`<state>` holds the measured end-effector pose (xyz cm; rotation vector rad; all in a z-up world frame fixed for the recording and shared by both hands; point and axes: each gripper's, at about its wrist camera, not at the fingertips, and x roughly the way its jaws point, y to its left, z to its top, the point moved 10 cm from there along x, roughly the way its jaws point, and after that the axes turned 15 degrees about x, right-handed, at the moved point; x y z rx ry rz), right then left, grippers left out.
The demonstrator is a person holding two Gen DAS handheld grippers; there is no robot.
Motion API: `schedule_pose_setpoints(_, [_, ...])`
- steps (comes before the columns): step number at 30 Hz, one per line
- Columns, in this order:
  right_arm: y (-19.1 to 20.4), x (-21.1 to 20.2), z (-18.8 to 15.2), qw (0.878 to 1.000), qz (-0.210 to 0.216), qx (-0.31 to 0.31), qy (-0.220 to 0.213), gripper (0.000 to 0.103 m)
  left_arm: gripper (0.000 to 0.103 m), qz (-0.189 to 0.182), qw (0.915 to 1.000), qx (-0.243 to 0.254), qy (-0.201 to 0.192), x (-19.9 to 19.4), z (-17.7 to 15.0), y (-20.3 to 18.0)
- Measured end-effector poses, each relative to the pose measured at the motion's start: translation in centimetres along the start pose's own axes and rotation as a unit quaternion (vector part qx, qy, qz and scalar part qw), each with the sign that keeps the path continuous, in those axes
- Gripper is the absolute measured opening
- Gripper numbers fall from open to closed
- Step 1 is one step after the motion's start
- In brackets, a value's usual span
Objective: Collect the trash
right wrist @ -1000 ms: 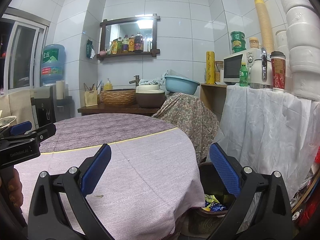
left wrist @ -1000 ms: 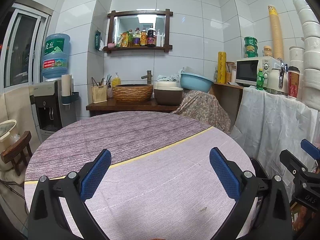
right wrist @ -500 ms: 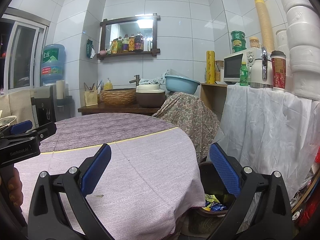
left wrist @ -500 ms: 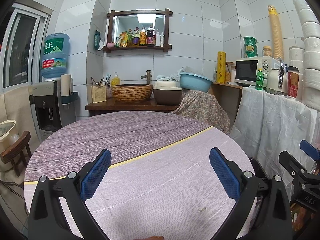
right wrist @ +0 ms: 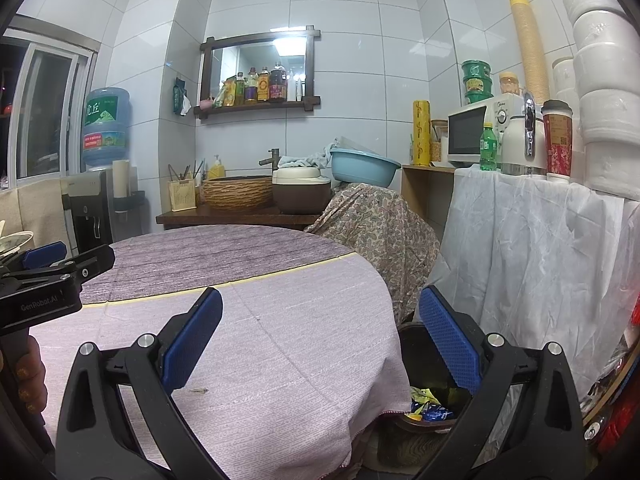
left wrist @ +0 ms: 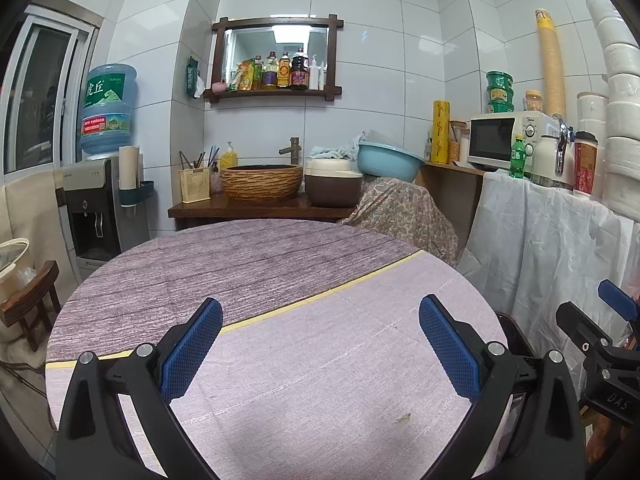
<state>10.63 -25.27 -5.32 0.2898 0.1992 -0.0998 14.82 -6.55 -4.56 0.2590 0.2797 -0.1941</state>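
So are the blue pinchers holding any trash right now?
No, nothing is held. The left gripper and the right gripper are both open and empty above the round table. Wrappers already lie in the trash bin.

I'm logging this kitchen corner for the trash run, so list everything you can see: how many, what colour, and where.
round table: one, purple-grey cloth with a yellow stripe, centre
crumb: one, brownish, on the cloth near the front edge
trash bin: one, dark, on the floor right of the table
wrappers: several, yellow and blue, inside the bin
water dispenser bottle: one, blue, far left
woven basin: one, tan, on the wooden counter
plastic basin: one, light blue, on the patterned cloth
microwave: one, white, right shelf
soda bottle: one, green, beside the microwave
left hand-held gripper: black with blue pads, open, empty
right hand-held gripper: same, open, empty
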Motion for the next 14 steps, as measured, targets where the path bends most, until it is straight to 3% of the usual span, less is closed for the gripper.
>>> schedule_pose_setpoints(14, [-0.07, 0.18, -0.21, 1.0, 0.0, 0.0, 0.002, 0.097, 0.097, 0.001, 1.0, -0.003, 0.009, 0.11, -0.24, -0.11])
